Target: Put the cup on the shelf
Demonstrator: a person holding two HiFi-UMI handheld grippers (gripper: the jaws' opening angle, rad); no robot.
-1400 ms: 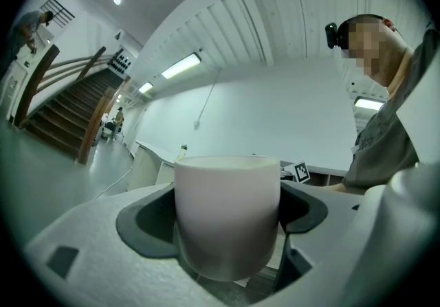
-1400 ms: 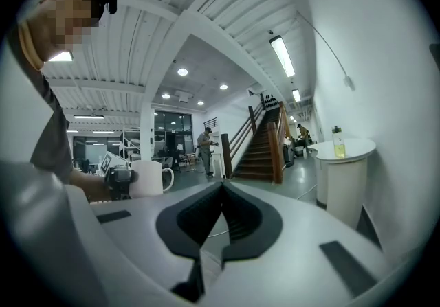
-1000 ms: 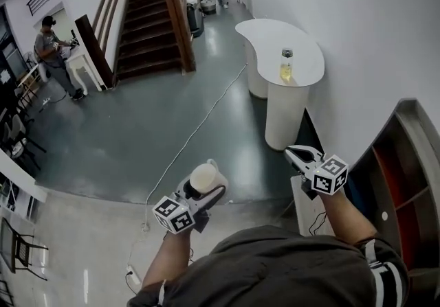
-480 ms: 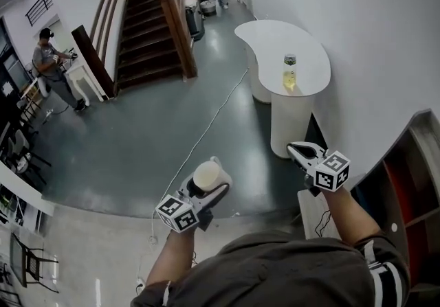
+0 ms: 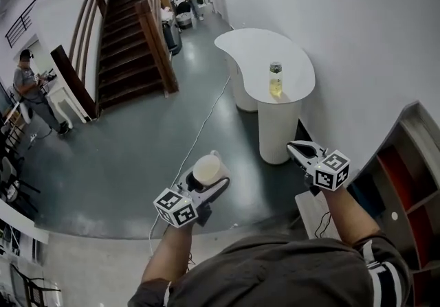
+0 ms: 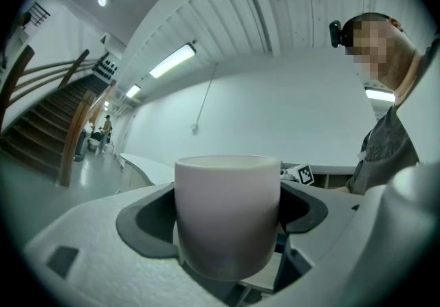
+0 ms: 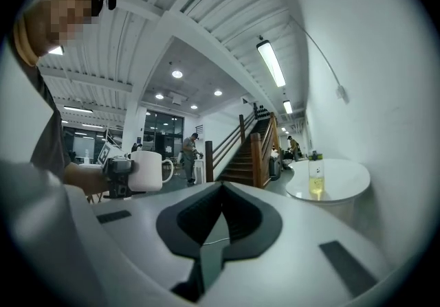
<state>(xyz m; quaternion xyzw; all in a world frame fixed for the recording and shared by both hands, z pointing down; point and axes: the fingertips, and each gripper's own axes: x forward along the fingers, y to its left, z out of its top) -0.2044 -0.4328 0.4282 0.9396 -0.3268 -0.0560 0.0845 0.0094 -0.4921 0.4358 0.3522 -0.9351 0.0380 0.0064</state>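
My left tool [image 5: 212,187] clamps the cup [image 5: 208,170] upright; my right tool [image 5: 300,152] is closed, empty; the shelf [image 5: 421,119] lies far right of the cup, past the right tool, which is nearer.

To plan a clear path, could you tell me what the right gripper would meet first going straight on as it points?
Nothing near: the right gripper points over grey floor toward the brown wooden staircase, seemingly passing left of the round white table.
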